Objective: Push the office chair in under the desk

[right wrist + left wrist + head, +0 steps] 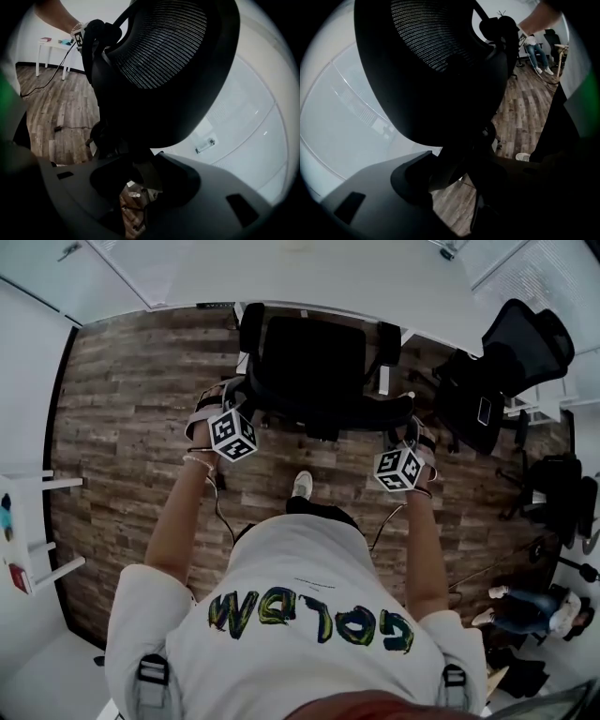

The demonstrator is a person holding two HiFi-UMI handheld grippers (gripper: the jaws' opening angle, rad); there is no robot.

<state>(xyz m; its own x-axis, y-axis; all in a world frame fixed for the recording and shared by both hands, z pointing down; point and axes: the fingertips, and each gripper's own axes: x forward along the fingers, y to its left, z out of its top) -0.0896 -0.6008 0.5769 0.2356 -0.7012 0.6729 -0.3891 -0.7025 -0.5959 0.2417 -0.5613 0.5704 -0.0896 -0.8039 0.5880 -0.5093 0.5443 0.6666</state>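
Observation:
A black office chair (314,362) stands on the wood floor, its seat toward the white desk (309,277) at the top of the head view. My left gripper (242,397) is at the left edge of the chair's backrest and my right gripper (409,420) at its right edge. In the left gripper view the mesh backrest (431,61) fills the space between the jaws of my left gripper (459,173). The right gripper view shows the same backrest (164,61), with my right gripper (140,183) closed around its edge.
Other black chairs (506,362) crowd the right side by the desk's corner. A small white table (28,521) stands at the left wall. A seated person (530,607) is at the lower right. Cables trail on the floor behind the chair.

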